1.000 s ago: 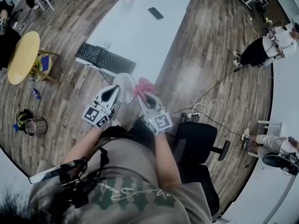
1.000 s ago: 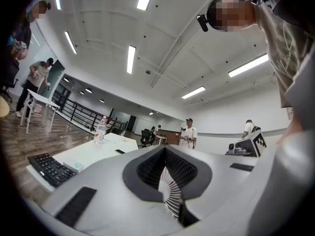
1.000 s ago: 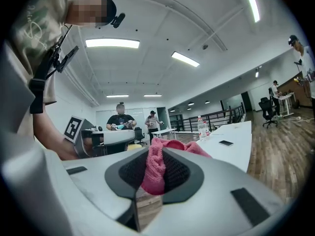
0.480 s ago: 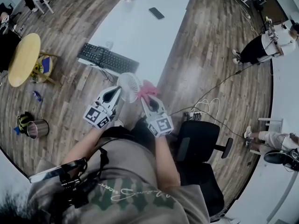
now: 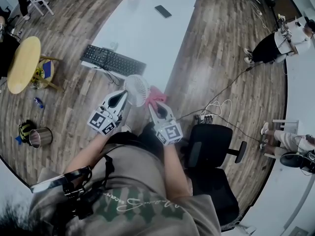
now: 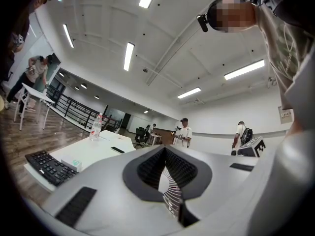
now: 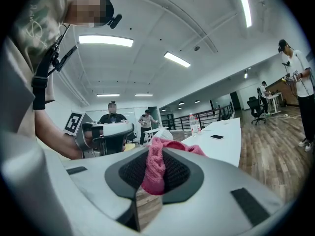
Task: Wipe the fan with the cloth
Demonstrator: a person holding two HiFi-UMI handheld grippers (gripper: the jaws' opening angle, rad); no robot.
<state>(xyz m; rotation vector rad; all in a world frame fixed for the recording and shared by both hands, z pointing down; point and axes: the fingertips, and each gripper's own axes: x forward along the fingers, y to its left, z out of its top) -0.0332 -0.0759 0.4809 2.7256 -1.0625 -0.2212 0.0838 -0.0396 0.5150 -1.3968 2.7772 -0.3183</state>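
– While the left gripper (image 5: 121,94) has its jaws pinched almost together on the white fan (image 5: 136,90), the right gripper (image 5: 153,105) sits just beside it with the pink cloth (image 5: 156,95). How does that second grip look?

– Solid! In the right gripper view a thick fold of the cloth is squeezed between the dark pads, and the rest bunches out past the jaw tips. The jaws are only narrowly apart, with the fabric filling the gap.

– And the fan itself, where is it?

– Up in the air in front of the person's body, right at the near edge of the white table (image 5: 147,31). Its round grille sits between the two gripper tips in the head view. The left gripper has it by its left side, and the left gripper view shows the ribbed white grille right in the slit between the pads.

– Is the cloth on it?

– It looks that way. From the head view the pink bundle sits against the fan's right edge, though I can't tell how hard it presses.

– Both tools pointing roughly level, away from the body?

– Yes, side by side and angled in towards each other. Beyond them on the table lie a black keyboard (image 5: 112,61) and, further off, a dark phone (image 5: 163,11), both well apart from the fan. A black office chair (image 5: 209,149) stands on the wood floor to the person's right
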